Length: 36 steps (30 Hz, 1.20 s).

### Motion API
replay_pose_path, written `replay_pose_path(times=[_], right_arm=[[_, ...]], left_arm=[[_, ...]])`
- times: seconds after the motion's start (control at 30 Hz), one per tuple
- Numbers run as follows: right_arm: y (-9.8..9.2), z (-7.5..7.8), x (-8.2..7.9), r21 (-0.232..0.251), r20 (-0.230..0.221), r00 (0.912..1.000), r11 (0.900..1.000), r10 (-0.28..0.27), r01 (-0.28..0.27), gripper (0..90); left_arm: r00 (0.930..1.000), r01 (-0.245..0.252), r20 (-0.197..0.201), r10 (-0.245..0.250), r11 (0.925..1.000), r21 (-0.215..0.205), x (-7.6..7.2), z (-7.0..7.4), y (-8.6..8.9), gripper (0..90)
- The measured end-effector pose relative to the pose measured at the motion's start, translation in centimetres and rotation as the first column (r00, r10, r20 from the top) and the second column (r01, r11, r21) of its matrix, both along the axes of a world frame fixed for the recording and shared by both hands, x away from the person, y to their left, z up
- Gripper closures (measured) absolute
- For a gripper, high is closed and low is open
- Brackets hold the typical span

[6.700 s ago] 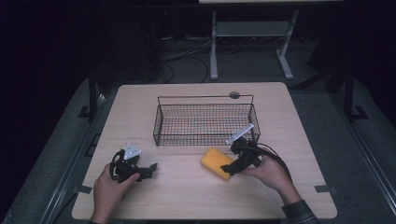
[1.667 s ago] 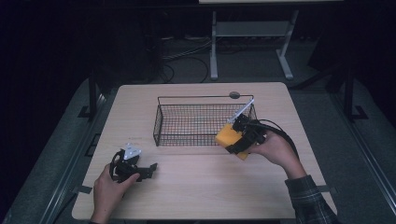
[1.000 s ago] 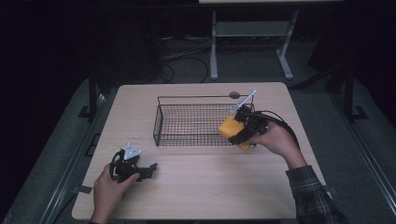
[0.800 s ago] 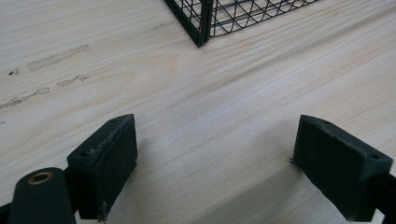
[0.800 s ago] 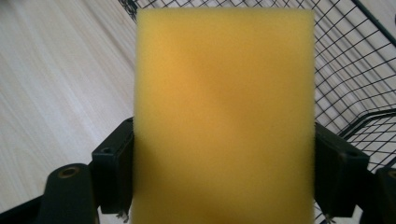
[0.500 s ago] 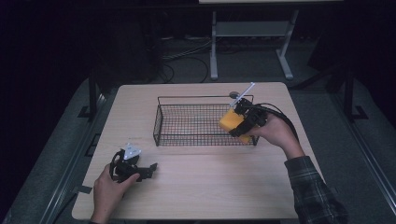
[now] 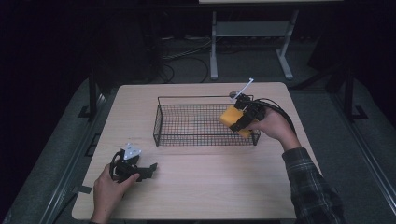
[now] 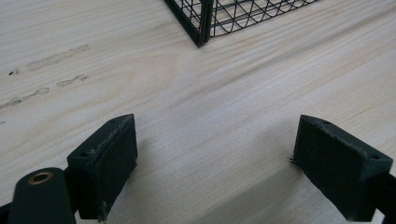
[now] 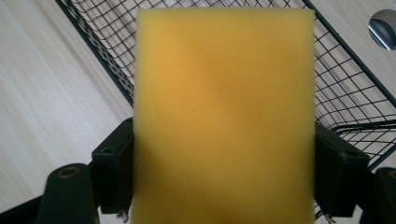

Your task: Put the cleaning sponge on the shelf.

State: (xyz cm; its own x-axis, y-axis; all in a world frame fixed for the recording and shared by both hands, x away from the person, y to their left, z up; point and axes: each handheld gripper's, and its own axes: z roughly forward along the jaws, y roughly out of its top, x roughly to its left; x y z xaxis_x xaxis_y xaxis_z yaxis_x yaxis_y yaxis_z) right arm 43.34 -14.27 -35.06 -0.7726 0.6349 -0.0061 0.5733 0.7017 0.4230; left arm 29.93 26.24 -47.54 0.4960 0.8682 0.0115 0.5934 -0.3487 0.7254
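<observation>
A yellow sponge (image 7: 232, 116) hangs over the right end of the black wire basket (image 7: 187, 135), gripped by my right gripper (image 7: 240, 122). In the right gripper view the sponge (image 9: 224, 112) stands tall between both black pads (image 9: 114, 170), which press on its sides, with the basket's mesh (image 9: 348, 79) behind it. My left gripper (image 7: 148, 169) rests on the table near the front left, held by a hand. Its jaws stand wide apart over bare wood in the left gripper view (image 8: 212, 175), with a basket corner (image 8: 203, 23) ahead.
The light wooden table (image 7: 201, 191) has free surface in front of the basket. A small round dark object (image 9: 385, 28) lies on the table past the basket's far right corner. Dark floor, cables and a white stand lie beyond the table.
My right hand has carried the sponge up from the table in front of the basket and leftward over the basket's right end. The left hand and gripper have stayed put.
</observation>
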Motion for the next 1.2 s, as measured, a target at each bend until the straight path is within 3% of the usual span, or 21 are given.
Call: replay_pose_path(times=[0.67,1.03,1.2], right_arm=[[-0.2,-1.1,2.9,0.005,0.004,0.9998,1.000,0.021,-0.021,22.5],[-0.2,-2.5,4.2,-0.010,0.006,1.0000,1.000,-0.002,0.002,22.4],[-0.2,-3.3,4.6,-0.016,-0.013,0.9998,1.000,-0.011,0.011,22.4]], left_arm=[[1.0000,0.001,0.000,-0.001,1.0000,0.000,0.0,0.0,0.0,12.8],[1.0000,0.000,0.000,0.000,1.0000,0.000,0.0,0.0,0.0,12.8],[1.0000,0.000,0.000,0.000,1.0000,0.000,0.0,0.0,0.0,12.8]])
